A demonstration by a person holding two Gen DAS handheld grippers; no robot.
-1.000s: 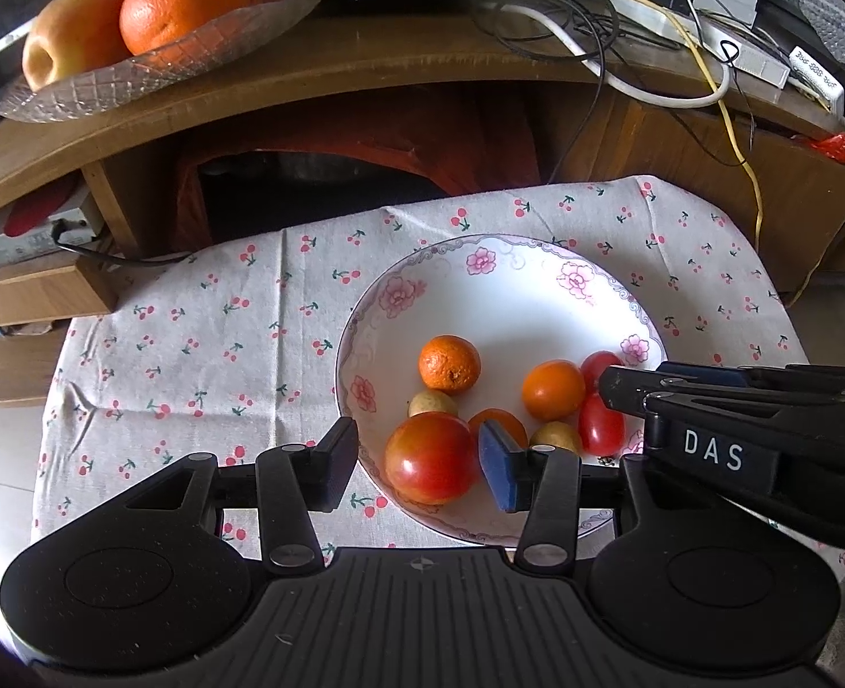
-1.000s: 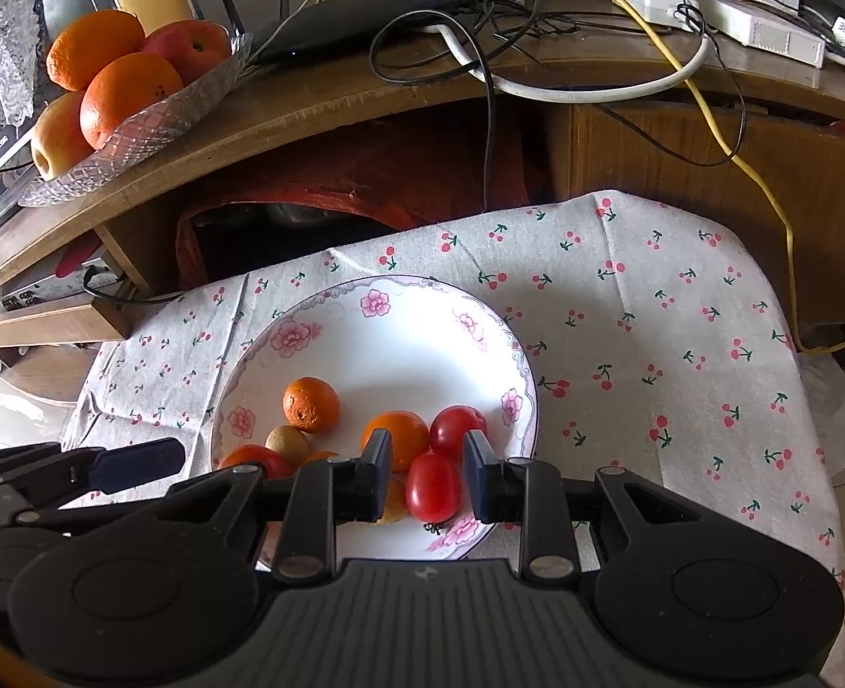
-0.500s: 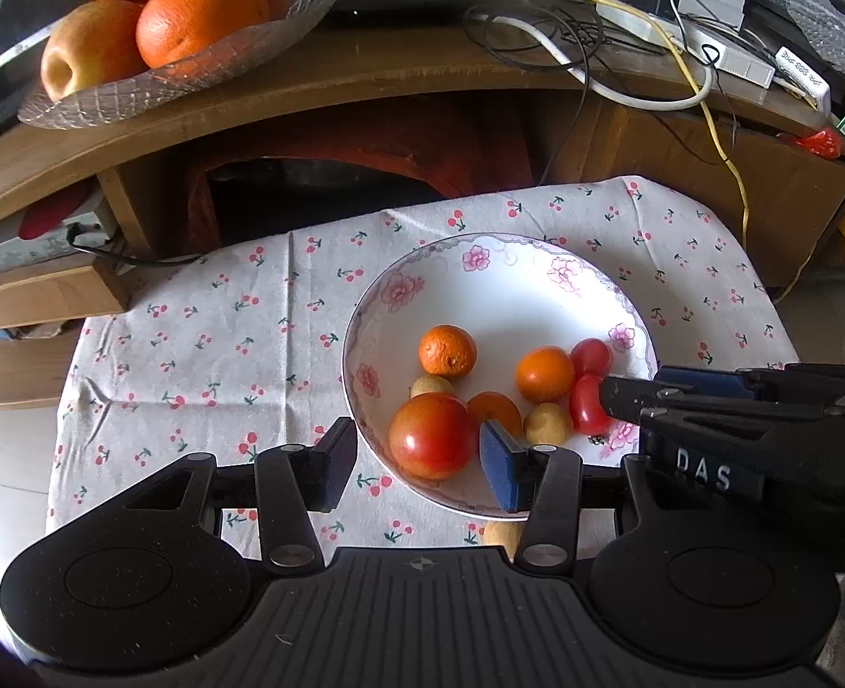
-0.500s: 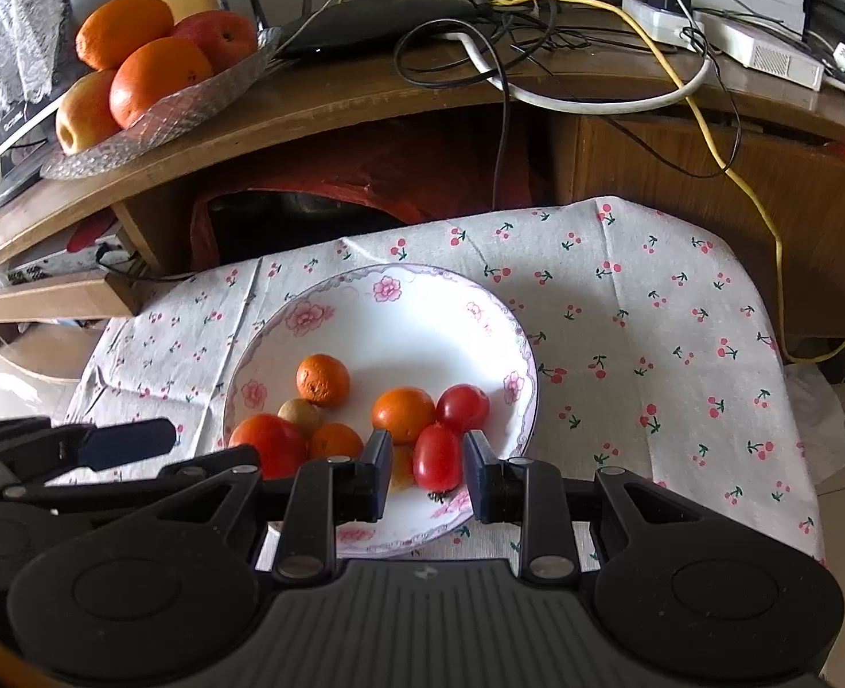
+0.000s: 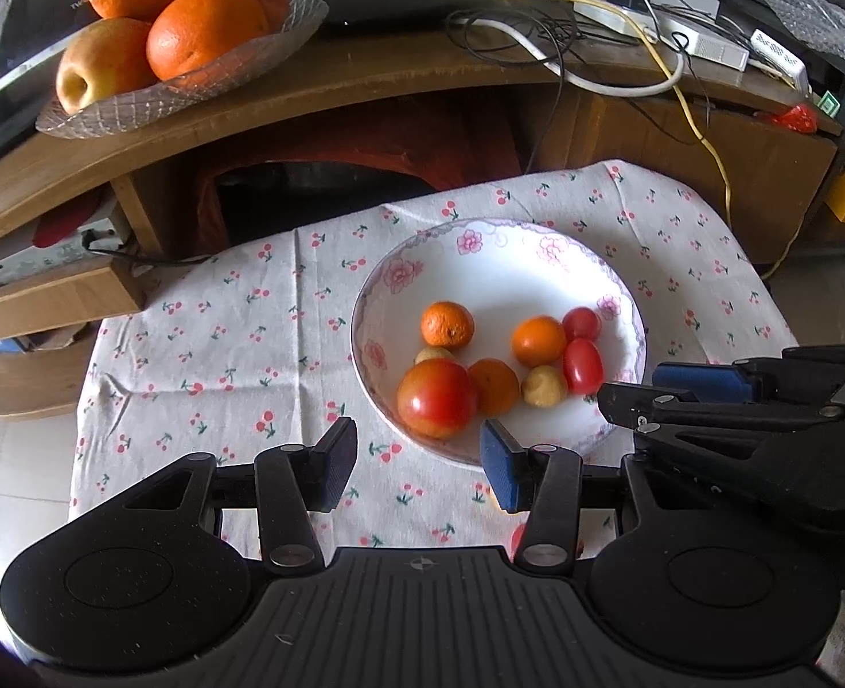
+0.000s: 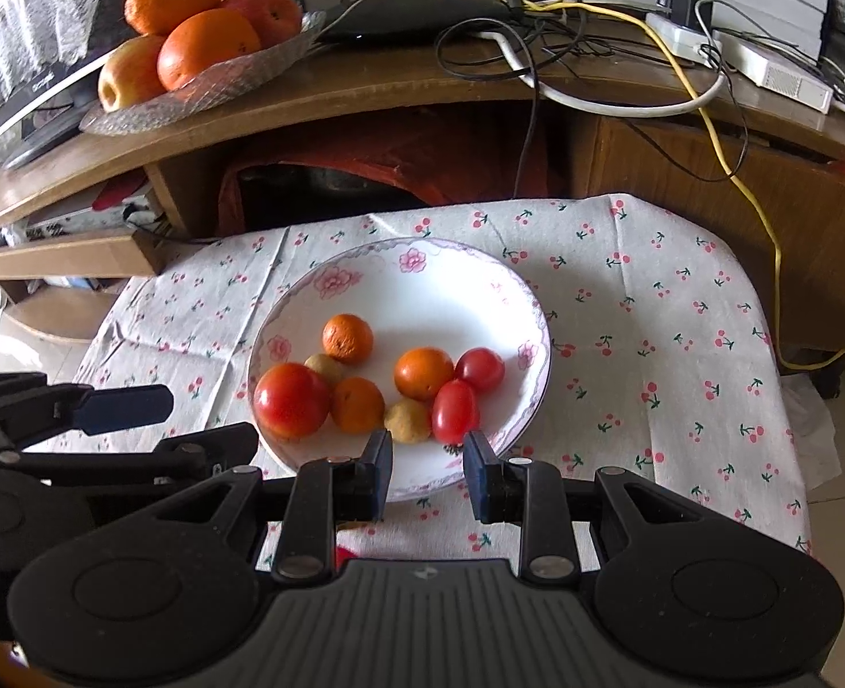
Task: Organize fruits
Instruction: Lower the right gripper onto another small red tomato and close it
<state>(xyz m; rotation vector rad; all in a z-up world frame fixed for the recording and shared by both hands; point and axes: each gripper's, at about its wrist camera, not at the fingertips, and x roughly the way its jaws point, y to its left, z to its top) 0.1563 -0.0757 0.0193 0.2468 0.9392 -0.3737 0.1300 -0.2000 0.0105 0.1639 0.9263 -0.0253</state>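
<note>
A white flowered plate (image 5: 537,264) (image 6: 451,275) on the cherry-print cloth holds a large red tomato (image 5: 436,397) (image 6: 291,399), small oranges (image 5: 447,324) (image 6: 347,338), two cherry tomatoes (image 5: 583,366) (image 6: 455,410) and small yellowish fruits (image 5: 544,386) (image 6: 408,421). My left gripper (image 5: 418,461) is open, just short of the plate's near rim, nothing between its fingers. My right gripper (image 6: 427,476) is open too, above the near rim and clear of the cherry tomato. Each gripper shows at the other view's edge.
A glass dish (image 5: 221,77) (image 6: 204,97) with big oranges and apples sits on the wooden shelf (image 5: 422,80) behind. Cables (image 6: 594,57) and power strips sprawl across the shelf's right part. A wooden block (image 5: 49,298) lies at left. Bare cloth (image 6: 651,344) extends right of the plate.
Both grippers pulled back from the plate. The right gripper's fingers parted and left the cherry tomato lying in the plate. The left gripper's fingers no longer flank the large tomato.
</note>
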